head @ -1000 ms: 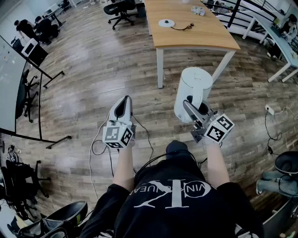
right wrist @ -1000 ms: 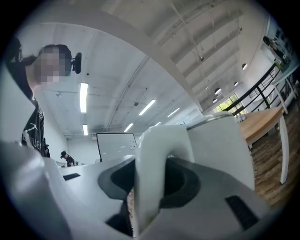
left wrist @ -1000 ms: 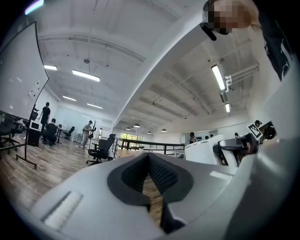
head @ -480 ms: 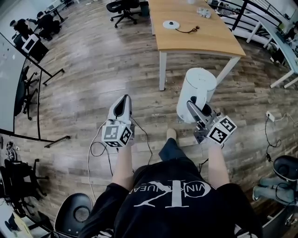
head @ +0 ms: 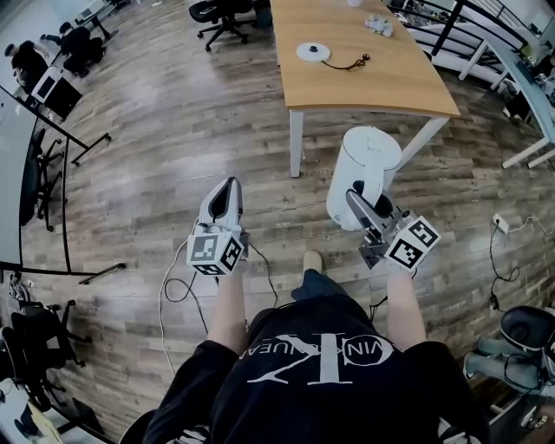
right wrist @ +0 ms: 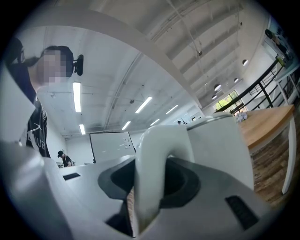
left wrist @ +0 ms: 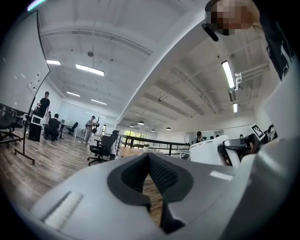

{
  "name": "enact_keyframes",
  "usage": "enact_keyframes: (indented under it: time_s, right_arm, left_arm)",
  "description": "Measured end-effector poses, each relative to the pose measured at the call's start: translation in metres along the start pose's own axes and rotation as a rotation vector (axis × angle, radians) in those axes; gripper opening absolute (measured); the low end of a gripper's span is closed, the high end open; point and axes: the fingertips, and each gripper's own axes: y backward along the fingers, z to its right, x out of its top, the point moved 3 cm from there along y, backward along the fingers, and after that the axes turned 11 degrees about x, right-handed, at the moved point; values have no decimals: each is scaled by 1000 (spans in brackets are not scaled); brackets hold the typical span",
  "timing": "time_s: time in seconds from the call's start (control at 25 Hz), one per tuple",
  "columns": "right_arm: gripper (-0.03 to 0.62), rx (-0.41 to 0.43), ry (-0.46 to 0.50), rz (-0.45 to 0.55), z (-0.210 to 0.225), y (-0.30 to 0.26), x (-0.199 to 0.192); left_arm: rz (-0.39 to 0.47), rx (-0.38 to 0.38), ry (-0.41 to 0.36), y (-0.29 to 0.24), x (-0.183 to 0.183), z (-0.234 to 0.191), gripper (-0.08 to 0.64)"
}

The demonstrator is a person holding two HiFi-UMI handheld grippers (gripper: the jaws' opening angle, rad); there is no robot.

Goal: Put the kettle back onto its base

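The person stood on a wood floor and held a gripper in each hand.

The right gripper was clamped on the handle of the white kettle. The handle filled the gap between its two jaws. The kettle was up in the air and stood straight. It was out in front of the person, on the right side, near a white leg of the wood table.

The base was a small round white disc. It lay on top of the table, toward the far left part. A dark cord ran from it across the table top. The kettle was well apart from the base.

The left gripper held nothing. Its jaws were together, with the tips touching. It pointed forward over the floor, to the left of the kettle and apart from it.

A black chair stood on the floor past the table's near end. Wires lay on the floor by the person's feet.
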Motion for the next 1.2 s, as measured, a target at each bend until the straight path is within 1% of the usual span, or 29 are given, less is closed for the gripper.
enact_keyframes:
  time_s: [0.16,0.36,0.52,0.6,0.68,0.84,1.04,1.2]
  right_arm:
    - [138,-1,-3,-8,32,-11,11]
    - [138,23,-11,-17,70,-23,19]
    - [138,59,-19,-25,107,-37,28]
    - [138,78,-25,-34,132,-46,35]
    - [138,93,-22,-43,148,-51,40]
    - [138,110,-11,-39,144,-53,41]
    - [138,115,-4,-29,153,-58,53]
    - [138,134,8,-26,152,-60,53]
  left_arm:
    - [-7,4,-7,-32,1,-2,11]
    - [-9,29,-26,-66,2,-3,11]
    - [4,54,-23,-106,2,-4,11]
    - [9,63,-11,-133,0,-1,11]
    - [13,70,-6,-150,-4,3,11]
    - [17,60,-19,-149,-6,8,11]
    - [26,54,-23,-158,-2,8,11]
    - [25,57,-22,-159,-10,4,11]
